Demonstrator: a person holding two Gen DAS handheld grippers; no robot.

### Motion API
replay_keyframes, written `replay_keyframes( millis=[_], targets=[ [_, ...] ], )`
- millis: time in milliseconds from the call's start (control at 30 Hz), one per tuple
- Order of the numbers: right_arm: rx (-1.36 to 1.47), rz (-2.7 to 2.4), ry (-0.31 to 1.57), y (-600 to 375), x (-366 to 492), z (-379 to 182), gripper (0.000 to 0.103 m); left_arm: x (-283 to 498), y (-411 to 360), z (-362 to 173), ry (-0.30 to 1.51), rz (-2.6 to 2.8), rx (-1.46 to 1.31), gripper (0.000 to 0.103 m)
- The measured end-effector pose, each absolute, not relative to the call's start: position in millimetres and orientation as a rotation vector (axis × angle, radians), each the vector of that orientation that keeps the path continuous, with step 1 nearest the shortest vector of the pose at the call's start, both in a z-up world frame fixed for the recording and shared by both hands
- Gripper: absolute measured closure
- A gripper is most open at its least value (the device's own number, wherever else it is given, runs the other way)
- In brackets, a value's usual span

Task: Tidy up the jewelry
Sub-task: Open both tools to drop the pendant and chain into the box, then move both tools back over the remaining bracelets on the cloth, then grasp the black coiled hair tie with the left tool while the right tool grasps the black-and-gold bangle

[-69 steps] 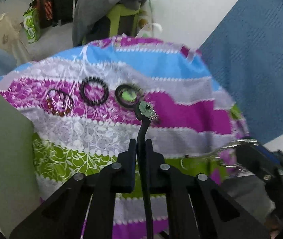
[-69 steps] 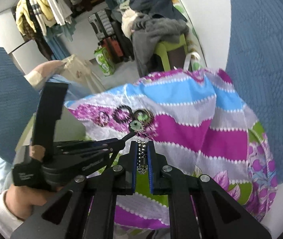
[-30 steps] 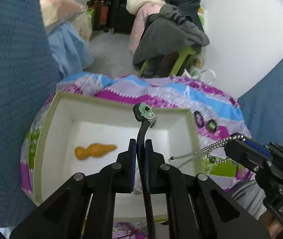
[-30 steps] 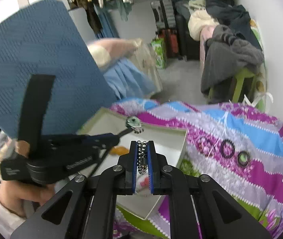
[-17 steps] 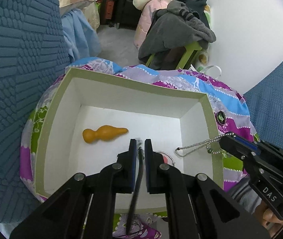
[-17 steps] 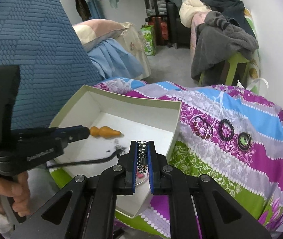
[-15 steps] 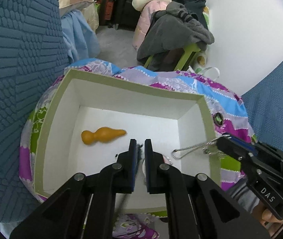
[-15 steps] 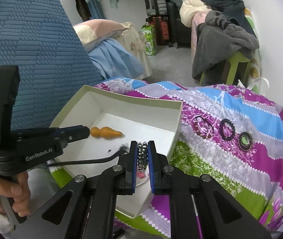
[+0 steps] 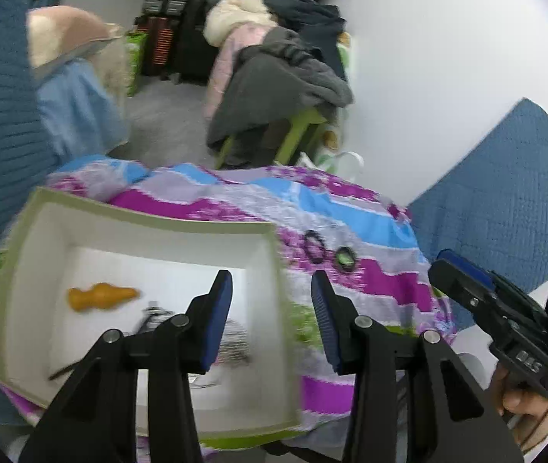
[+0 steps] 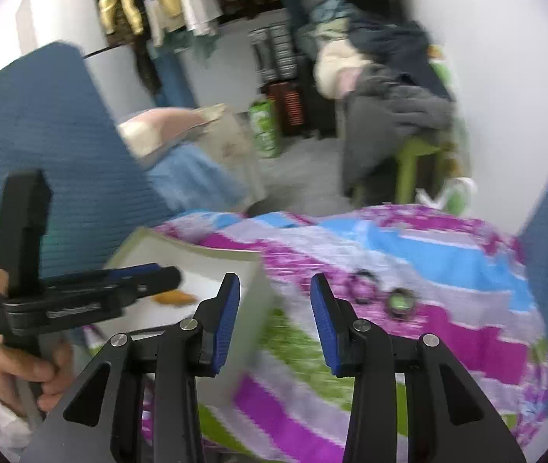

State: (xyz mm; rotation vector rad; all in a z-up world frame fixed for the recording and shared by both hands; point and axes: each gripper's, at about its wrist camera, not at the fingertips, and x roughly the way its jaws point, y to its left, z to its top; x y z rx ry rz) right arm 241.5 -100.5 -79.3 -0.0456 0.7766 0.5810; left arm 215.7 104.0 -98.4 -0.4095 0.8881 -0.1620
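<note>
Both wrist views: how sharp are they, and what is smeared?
Left wrist view: the black left gripper is crisp; the white open box and patterned purple cloth show motion blur. Right wrist view: heavier smear over cloth, box and background clothes, the black right gripper sharp. Fisheye bending and dark corners in both.

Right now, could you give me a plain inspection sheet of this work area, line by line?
Surface: striped purple, blue and green cloth.
Job's things: white cardboard box holding an orange gourd-shaped charm and blurred dark pieces; two dark rings lie on the cloth.
Clutter: nothing seen.
Claws: left claw and right claw have just opened, nothing between their jaws.
Cables: nothing seen.
Surroundings: blue textured panels, clothes heaped on a green stool.
</note>
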Motion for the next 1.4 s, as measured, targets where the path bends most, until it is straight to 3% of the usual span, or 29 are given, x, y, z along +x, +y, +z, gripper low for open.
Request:
replay_keyframes(
  millis=[200, 467, 800, 1333, 1400],
  targets=[
    [0.01, 0.461, 0.805, -167, 261, -102, 0.068, 241, 47, -104, 0.901, -0.232, -0.425, 0.061],
    [0.039, 0.424, 0.878, -210, 289, -154, 0.08, 282, -8, -141, 0.993, -0.229, -0.404, 0.07],
    [0.068, 0.501, 0.964, -207, 340, -216, 0.084, 337, -15, -202, 1.101, -0.118, -0.402, 0.075],
    [0.075, 0.539, 1.043, -193, 382, -253, 0.089, 375, -19, -230, 1.087, 0.008, -0.248, 0.075],
    [0.064, 0.54, 1.046, -191, 383, -254, 0.092, 380, -22, -231, 1.081, 0.007, -0.225, 0.081]
  ],
)
